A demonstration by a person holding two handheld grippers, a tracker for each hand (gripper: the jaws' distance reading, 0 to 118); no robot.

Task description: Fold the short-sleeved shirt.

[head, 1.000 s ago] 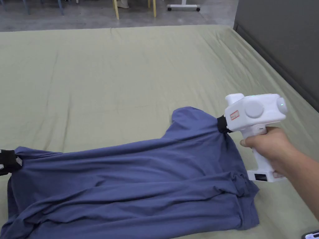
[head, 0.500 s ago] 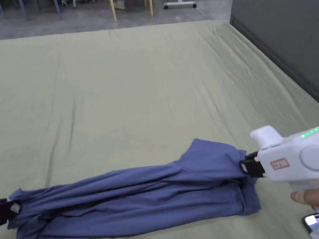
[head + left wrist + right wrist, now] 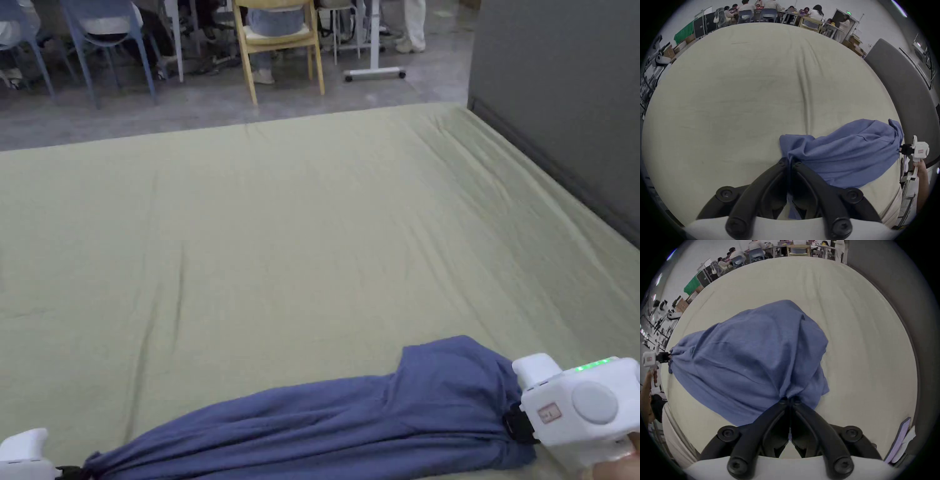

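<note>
At the near edge of the pale green sheet-covered bed (image 3: 312, 219), the blue short-sleeved cotton shirt (image 3: 350, 419) hangs stretched btwn two tools, bunched into a long roll w/ its lower part sagging onto the sheet. The left white handheld gripper (image 3: 789, 161) has its black jaws closed tight on one end of the cloth; the right white handheld gripper (image 3: 790, 400) likewise clamps the other end, jaws together, fabric pinched btwn them.

Step in hand, by my read: lift & spread before laying flat. To do it well: keep both pinches firm, hold the ends level & taut so the body drops straight, then lay it onto open sheet w/ sleeves out. Risk: layers stay bunched, so a fold would trap creases.
</note>
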